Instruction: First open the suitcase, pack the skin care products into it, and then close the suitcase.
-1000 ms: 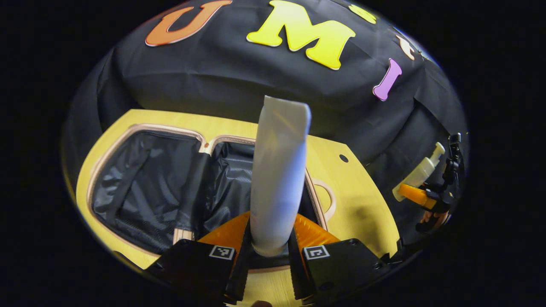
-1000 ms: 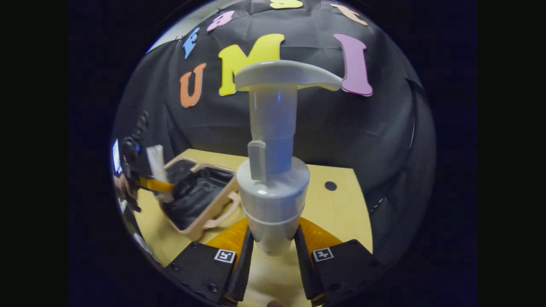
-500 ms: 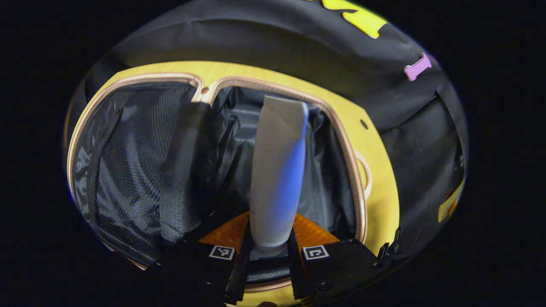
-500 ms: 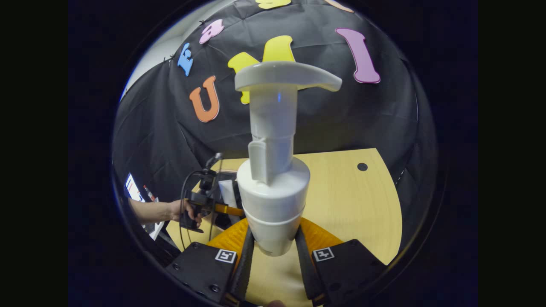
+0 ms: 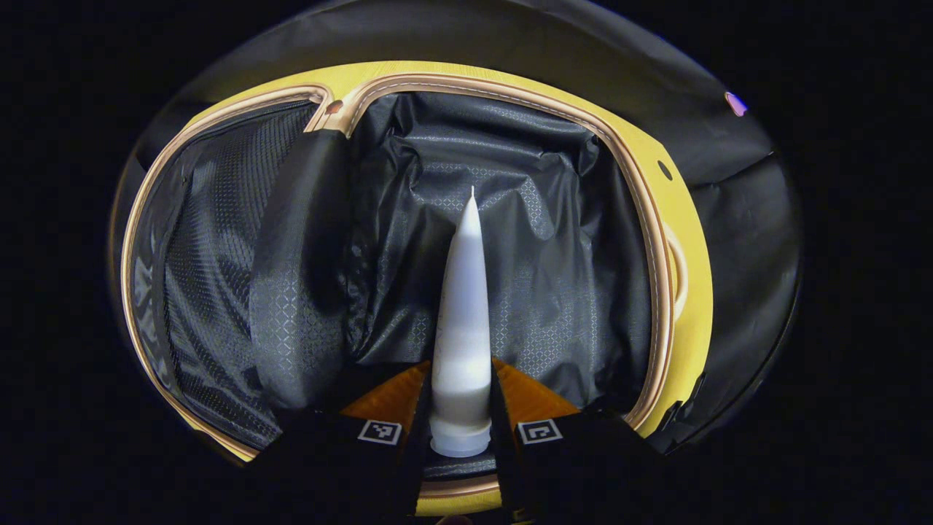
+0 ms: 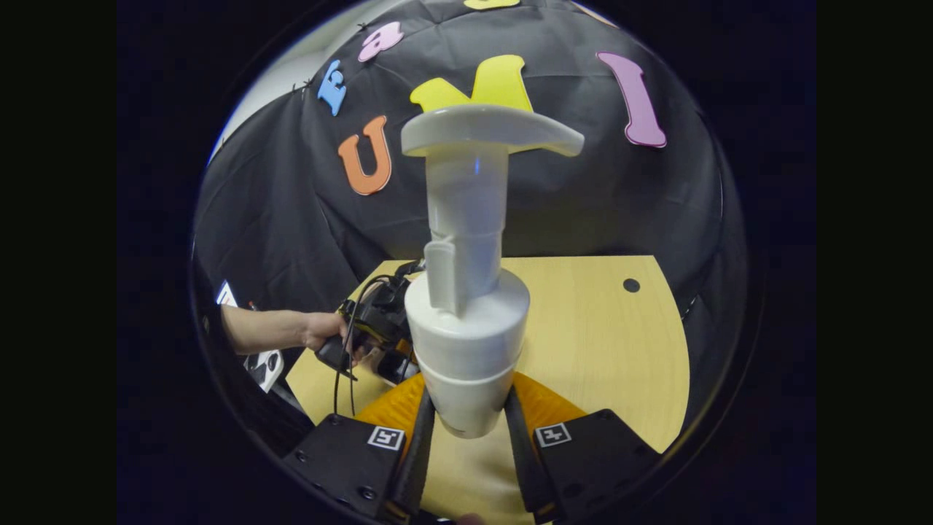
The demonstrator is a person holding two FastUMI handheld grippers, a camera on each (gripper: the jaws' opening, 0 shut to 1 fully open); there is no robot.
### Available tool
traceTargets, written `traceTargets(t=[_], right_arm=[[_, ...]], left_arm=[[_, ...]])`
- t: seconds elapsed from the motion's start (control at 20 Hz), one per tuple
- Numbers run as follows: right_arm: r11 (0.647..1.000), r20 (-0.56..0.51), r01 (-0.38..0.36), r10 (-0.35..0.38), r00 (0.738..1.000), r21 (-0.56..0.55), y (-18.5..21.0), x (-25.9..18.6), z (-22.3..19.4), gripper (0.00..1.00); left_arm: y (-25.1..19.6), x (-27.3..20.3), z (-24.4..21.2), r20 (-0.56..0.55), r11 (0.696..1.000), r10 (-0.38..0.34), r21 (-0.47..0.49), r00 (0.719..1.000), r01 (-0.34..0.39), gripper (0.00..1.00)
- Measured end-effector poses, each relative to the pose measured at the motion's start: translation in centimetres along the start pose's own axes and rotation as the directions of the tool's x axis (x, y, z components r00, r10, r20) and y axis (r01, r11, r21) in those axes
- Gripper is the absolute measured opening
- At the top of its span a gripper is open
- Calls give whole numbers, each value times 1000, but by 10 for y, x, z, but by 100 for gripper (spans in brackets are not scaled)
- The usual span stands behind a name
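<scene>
Table [image 6: 598, 343] of pale yellow wood, carrying the open suitcase. Suitcase [image 5: 641, 219] with tan piped rim and black patterned lining, lying flat with both halves spread, so the first step judged done and packing under way. Right-hand half as seen in the left gripper view: loose crumpled lining, nothing packed there yet. Left-hand half: mesh panel behind a dark flap.

White pump bottle [image 6: 466, 328] with a broad flat dispenser head, gripped low on its body in the right claw [image 6: 466, 430], both fingers pressed against its sides, pump pointing forward along the fingers. Held above the bare table, well apart from the suitcase; probably waiting its turn so the two claws do not crowd one compartment.

White squeeze tube [image 5: 465, 306], tapering to a thin crimped edge, clamped at its cap end in the left claw [image 5: 459, 437], both fingers on it, narrow setting. Seen edge-on, crimped end aimed into the lined half of the suitcase, directly over the lining; contact with the lining not certain. Held by the stiff cap end presumably because the soft body would squash.

Farther off in the right gripper view: a hand [image 6: 324, 335] holding the left claw beside the bottle, low over the table's near left part.

Next move judged: lay the tube down on the lining and release.
</scene>
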State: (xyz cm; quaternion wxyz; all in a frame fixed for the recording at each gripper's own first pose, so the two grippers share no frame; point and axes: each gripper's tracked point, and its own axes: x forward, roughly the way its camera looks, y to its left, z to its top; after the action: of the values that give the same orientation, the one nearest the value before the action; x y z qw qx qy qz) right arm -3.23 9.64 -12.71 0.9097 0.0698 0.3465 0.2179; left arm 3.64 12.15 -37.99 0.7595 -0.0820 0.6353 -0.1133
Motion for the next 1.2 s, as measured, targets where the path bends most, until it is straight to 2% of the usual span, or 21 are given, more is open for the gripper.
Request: traceTargets(t=[0.15,0.2,0.25,0.3,0.35,0.4,0.45,0.5,0.6,0.65,0.7,0.85,0.9,1.0,1.05,1.1,1.2], right_arm=[[999,-71,38,-40,997,-33,-8,16,-12,48],[999,-90,28,-30,996,-25,-5,21,-14,48],[1000,-108,10,-12,994,-15,1,28,-15,48],[1000,-128,-6,4,992,-11,6,36,-17,48],[1000,-154,-23,21,988,-14,13,45,-17,48],[999,-179,-38,34,983,-17,21,57,-18,48],[998,-202,-55,51,978,-16,29,69,-17,46],[997,-226,-70,65,972,-15,37,82,-16,48],[996,-285,-83,82,955,8,53,111,-17,48],[996,-323,-81,87,942,33,60,125,-20,48],[994,-364,-86,103,926,63,69,139,-26,48],[987,-499,-31,108,860,160,76,179,-51,46],[983,-536,-6,106,837,185,75,193,-62,48],[974,-605,67,79,793,214,66,212,-81,48],[969,-633,103,65,771,225,60,218,-87,45],[960,-656,142,53,753,240,58,221,-91,48],[938,-681,211,35,731,275,50,230,-96,48]], left_arm=[[1,-8,-1,18,1000,14,-15,1000,-14,48],[0,-14,1,41,1000,12,-15,999,-11,60],[0,-23,3,69,1000,14,-13,998,-13,66],[-1,-32,3,105,1000,8,-14,994,-7,79],[-1,-46,4,151,1000,10,-20,989,-7,71],[-1,-58,3,199,1000,5,-29,980,1,72],[-1,-73,0,246,999,-6,-41,969,16,95],[-4,-86,-4,289,998,-15,-57,957,33,86],[-6,-115,-13,385,994,-55,-61,921,85,93],[-5,-129,-20,423,993,-57,-66,904,94,100],[-6,-143,-30,455,992,-53,-74,889,98,94],[-2,-165,-59,533,984,-75,-99,843,150,94],[1,-170,-72,546,982,-80,-102,834,161,94],[9,-175,-96,559,983,-88,-84,824,162,95],[14,-177,-107,559,985,-87,-75,824,155,95],[17,-178,-116,561,986,-87,-73,823,153,95],[23,-184,-124,575,982,-91,-86,813,170,95]])
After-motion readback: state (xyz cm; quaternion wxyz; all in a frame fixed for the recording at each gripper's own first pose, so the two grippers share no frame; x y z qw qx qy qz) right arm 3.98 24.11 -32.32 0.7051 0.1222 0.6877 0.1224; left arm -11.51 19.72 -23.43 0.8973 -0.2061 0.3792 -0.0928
